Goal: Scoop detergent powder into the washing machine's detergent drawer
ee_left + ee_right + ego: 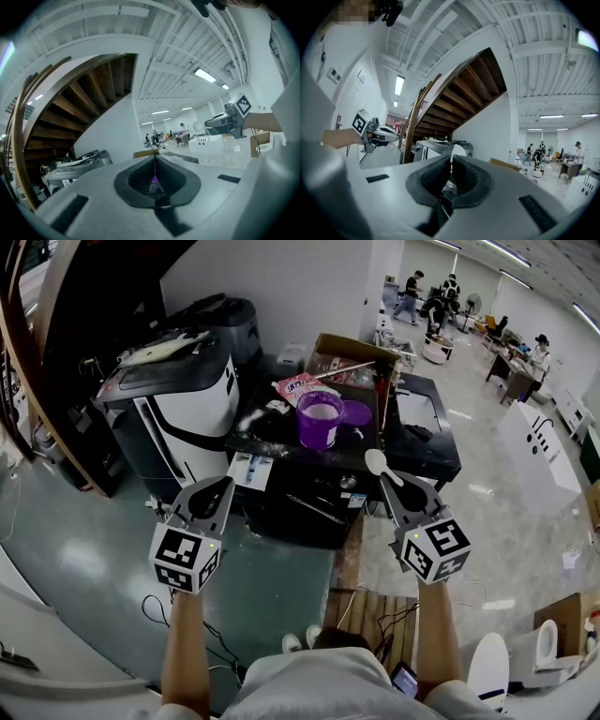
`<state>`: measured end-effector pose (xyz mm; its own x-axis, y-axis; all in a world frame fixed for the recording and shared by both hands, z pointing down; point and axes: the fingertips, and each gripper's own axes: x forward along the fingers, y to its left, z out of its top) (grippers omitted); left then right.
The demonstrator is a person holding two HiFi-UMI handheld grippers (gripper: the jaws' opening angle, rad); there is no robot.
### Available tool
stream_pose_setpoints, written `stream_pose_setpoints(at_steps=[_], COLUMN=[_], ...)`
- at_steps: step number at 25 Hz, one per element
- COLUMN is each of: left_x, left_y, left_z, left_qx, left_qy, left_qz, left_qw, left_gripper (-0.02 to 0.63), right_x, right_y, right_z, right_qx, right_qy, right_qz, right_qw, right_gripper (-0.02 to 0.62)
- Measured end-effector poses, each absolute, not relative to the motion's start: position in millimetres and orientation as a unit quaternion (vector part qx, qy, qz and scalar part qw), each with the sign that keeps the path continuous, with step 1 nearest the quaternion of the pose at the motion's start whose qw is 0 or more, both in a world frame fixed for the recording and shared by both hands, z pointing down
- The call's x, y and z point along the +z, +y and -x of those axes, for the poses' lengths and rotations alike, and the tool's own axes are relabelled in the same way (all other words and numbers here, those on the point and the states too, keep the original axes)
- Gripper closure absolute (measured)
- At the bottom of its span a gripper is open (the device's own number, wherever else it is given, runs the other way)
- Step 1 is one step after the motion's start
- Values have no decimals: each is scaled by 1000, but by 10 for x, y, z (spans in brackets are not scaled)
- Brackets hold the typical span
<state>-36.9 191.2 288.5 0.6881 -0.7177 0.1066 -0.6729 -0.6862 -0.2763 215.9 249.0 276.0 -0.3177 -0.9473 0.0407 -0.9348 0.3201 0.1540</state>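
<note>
Left gripper point(223, 488), jaws together on nothing, hovers off the front left corner of the black machine point(427, 451). The open purple detergent tub point(320, 420) stands mid-top with powder inside. Right gripper point(387, 480), clamped on a white spoon point(375, 461), hangs at the front edge. Scooping and filling the drawer apparently remain.

This is a big open lab or workshop hall. A glossy poured floor point(281, 587) runs under a white beamed ceiling point(187, 42) with strip lights point(205, 75), and the underside of a wooden staircase point(464, 89) cuts across overhead. Far back, several people point(412, 292) work around desks. Boxy appliances point(187, 409) stand loose on the floor among a cardboard box point(352, 351), trailing cables point(155, 610) and what looks like a toilet point(546, 643).
</note>
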Motion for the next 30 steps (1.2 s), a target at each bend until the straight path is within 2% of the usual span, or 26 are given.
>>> stream_pose_setpoints(at_steps=[8, 16, 22, 30], left_x=[3048, 3121, 3252, 3148], left_y=[1476, 542, -460, -1689], left_z=[353, 82, -349, -903], left_qx=[-110, -119, -137, -142], left_qy=[383, 390, 395, 409], left_qz=[912, 908, 905, 898], left_qw=[98, 100, 82, 75], left_gripper=[595, 595, 595, 595], right_x=[2887, 3018, 3279, 3600], right_y=[2010, 960, -183, -1509], right_z=[-2252, -2523, -2892, -3122], right_qx=[-40, -37, -6, 14], right_qy=[-810, -817, -827, -863], right_qz=[-582, -571, -553, -469], right_qw=[58, 65, 98, 187], right_gripper=[589, 589, 589, 589])
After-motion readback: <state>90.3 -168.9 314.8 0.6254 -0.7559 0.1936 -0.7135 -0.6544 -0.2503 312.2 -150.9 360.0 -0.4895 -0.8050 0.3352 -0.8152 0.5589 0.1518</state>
